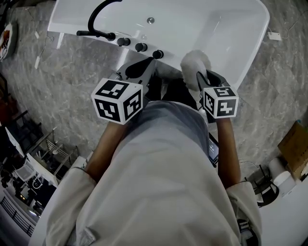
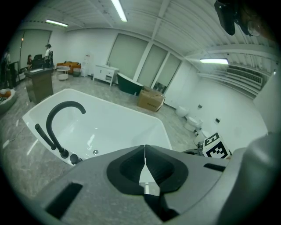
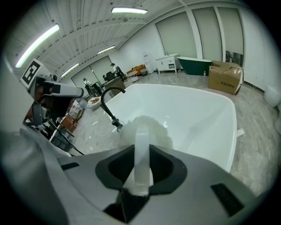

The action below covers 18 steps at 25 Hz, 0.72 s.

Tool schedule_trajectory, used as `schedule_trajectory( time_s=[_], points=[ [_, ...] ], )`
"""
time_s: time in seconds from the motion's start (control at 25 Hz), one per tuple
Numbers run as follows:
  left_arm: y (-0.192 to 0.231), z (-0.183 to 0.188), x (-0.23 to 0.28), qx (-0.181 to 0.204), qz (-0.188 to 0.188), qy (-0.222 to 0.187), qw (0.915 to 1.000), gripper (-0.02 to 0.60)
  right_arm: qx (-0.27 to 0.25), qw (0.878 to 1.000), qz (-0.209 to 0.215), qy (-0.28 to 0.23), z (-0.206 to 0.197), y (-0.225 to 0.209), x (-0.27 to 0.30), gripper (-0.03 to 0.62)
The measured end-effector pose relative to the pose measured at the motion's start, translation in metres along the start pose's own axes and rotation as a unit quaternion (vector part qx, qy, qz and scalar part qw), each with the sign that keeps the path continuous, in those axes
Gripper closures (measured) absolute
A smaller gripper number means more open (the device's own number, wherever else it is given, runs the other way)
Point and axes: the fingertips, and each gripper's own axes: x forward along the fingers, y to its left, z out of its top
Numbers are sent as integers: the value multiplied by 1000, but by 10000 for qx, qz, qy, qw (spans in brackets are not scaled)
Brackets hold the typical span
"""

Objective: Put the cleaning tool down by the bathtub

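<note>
A white bathtub with a black arched faucet lies ahead of me. My right gripper is shut on the white handle of a fluffy white cleaning tool, held over the tub's near rim. In the right gripper view its puffy head sticks out past the jaws, above the tub. My left gripper hovers by the black tap knobs, jaws shut with nothing between them. In the left gripper view the jaws meet in a line over the tub.
Grey marble floor surrounds the tub. A metal rack stands at left, a cardboard box at right. Farther off are a green tub, a box and toilets. People stand far back.
</note>
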Motion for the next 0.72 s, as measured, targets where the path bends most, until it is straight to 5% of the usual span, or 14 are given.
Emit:
schedule_trajectory(
  time_s=[0.72],
  points=[
    [17, -4, -11, -113, 92, 32, 9999, 572, 75, 9982, 119, 581, -36, -6, 34, 510]
  ],
)
